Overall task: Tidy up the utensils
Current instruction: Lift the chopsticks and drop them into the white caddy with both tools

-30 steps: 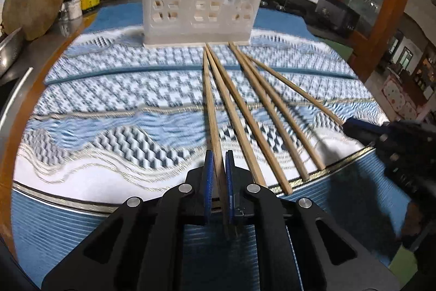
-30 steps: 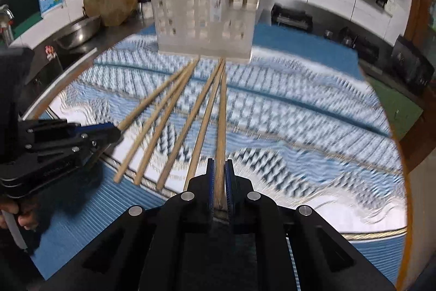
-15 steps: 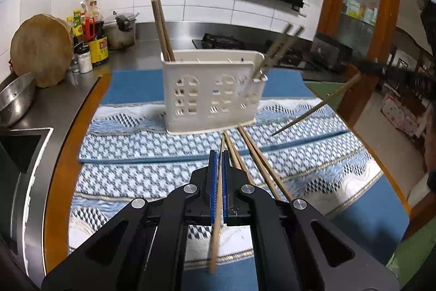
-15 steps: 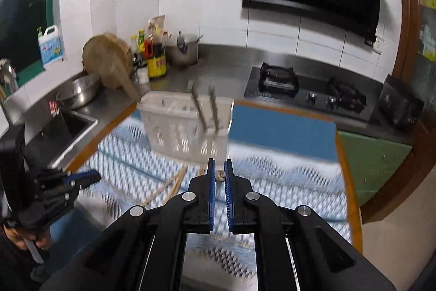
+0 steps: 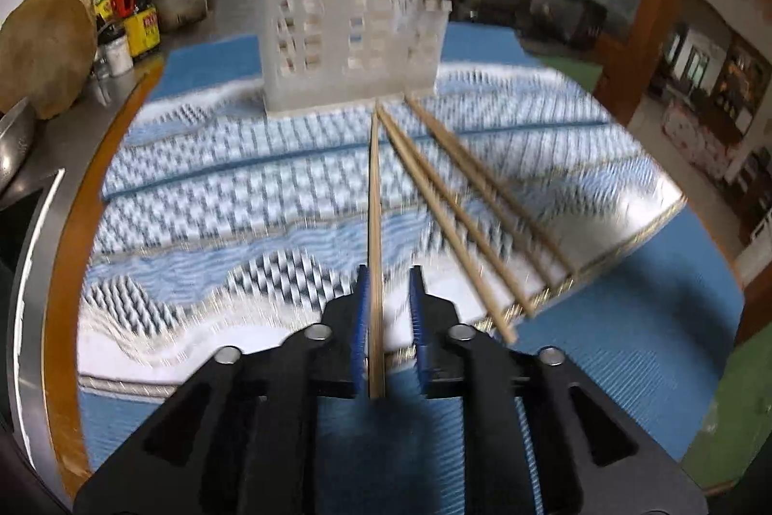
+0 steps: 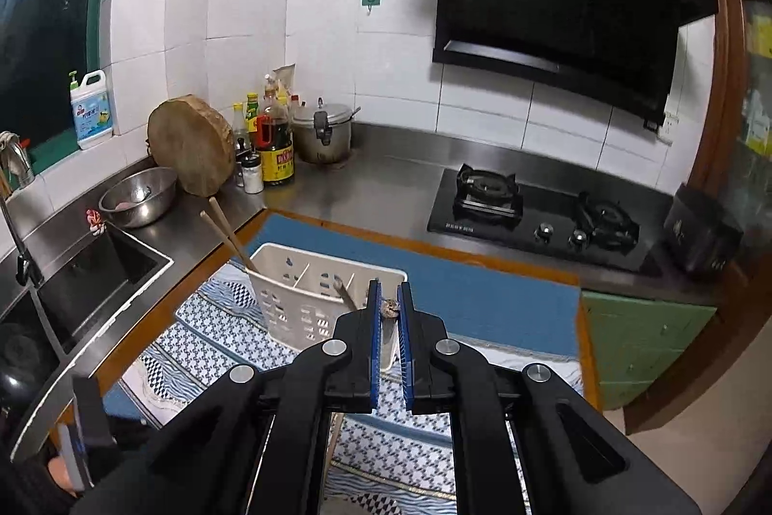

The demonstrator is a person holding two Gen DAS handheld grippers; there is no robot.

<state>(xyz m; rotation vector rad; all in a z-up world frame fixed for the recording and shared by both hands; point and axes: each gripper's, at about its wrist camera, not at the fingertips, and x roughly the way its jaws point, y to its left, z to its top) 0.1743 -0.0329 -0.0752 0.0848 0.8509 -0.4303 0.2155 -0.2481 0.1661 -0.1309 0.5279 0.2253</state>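
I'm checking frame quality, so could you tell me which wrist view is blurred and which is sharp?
Left wrist view: motion blur smears the white caddy, patterned cloth and loose chopsticks; right wrist view: sharp, fisheye-bent, the stove crisp.

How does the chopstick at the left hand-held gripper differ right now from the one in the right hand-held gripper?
The left chopstick lies flat on the patterned cloth, pointing at the white utensil holder; the right chopstick is lifted, seen end-on above the holder. The left hand-held gripper is opening with a gap beside its chopstick; the right hand-held gripper is shut on its own. Both are plain wood.
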